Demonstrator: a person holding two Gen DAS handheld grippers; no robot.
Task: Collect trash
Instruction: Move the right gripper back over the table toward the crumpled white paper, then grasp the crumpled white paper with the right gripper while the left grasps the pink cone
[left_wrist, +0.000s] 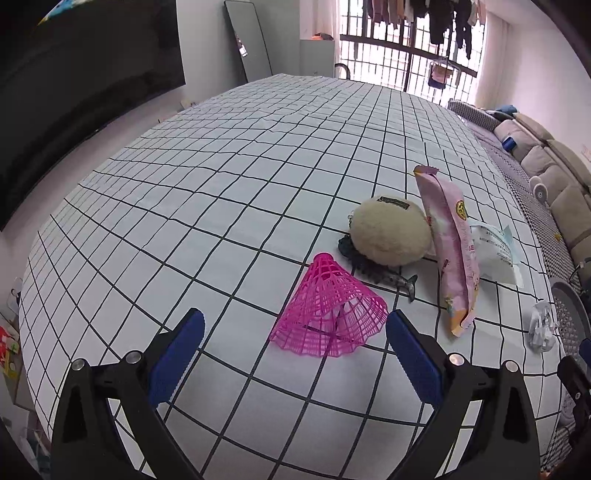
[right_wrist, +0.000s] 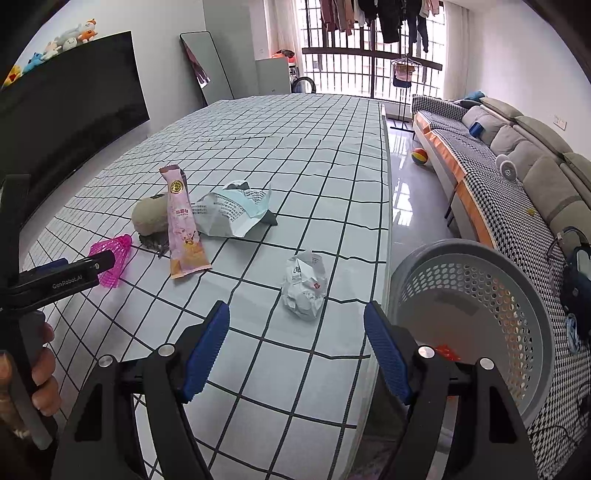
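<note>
A pink plastic mesh cone (left_wrist: 328, 310) lies on its side on the checked tablecloth (left_wrist: 221, 184), just ahead of my left gripper (left_wrist: 295, 321), which is open and apart from it. Behind the cone stand a pink snack packet (left_wrist: 450, 251) and a torn white packet (left_wrist: 495, 254). In the right wrist view a crumpled white wrapper (right_wrist: 304, 288) lies just in front of my right gripper (right_wrist: 295, 314), whose jaws are open and hold nothing. The left gripper (right_wrist: 99, 264) shows there too, near the pink cone (right_wrist: 114, 258). The pink packet (right_wrist: 183, 225) and white packet (right_wrist: 236, 214) lie farther back.
A grey perforated basket (right_wrist: 476, 295) stands beside the table's right edge with a red scrap (right_wrist: 445, 350) inside. A beige plush ball (left_wrist: 389, 232), a dark scrunchie (left_wrist: 351, 251) and a small toy fish (left_wrist: 399, 280) sit by the packets. A sofa (right_wrist: 517, 155) runs along the right.
</note>
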